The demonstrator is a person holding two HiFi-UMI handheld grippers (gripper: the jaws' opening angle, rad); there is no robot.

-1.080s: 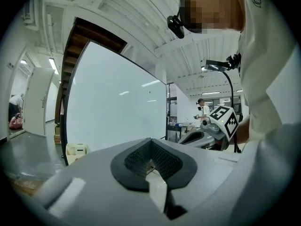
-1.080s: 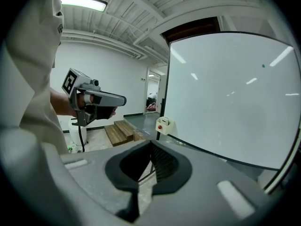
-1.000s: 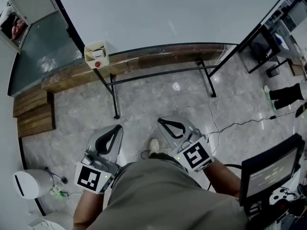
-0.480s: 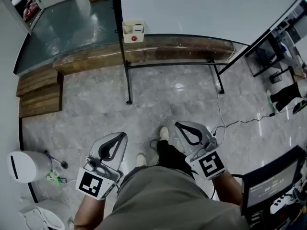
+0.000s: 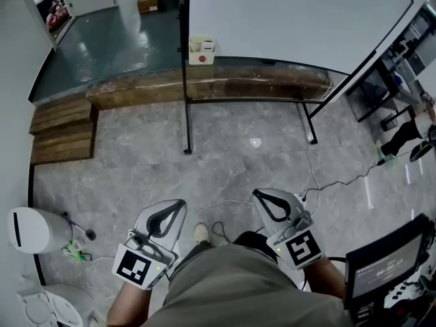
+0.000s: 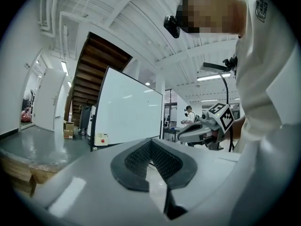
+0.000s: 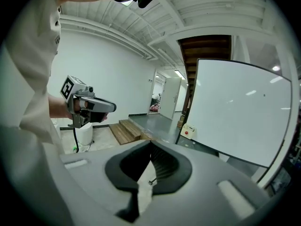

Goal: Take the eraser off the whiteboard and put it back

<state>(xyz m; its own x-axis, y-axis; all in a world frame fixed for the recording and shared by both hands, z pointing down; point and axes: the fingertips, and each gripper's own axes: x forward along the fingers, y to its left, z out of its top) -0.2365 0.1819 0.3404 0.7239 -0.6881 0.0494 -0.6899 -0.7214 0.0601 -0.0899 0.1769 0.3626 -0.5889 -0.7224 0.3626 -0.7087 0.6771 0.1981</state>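
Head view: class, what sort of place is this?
Probably an indoor lab or workspace: a large whiteboard on a stand, a cable trailing over the stone floor, and a monitor.

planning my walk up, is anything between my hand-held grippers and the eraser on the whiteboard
Nothing visible blocks it: bare floor lies between the left hand-held gripper, the right hand-held gripper and the cream box with a red dot, apparently the eraser, at the whiteboard's lower left corner. The stand's black leg runs down just below it.
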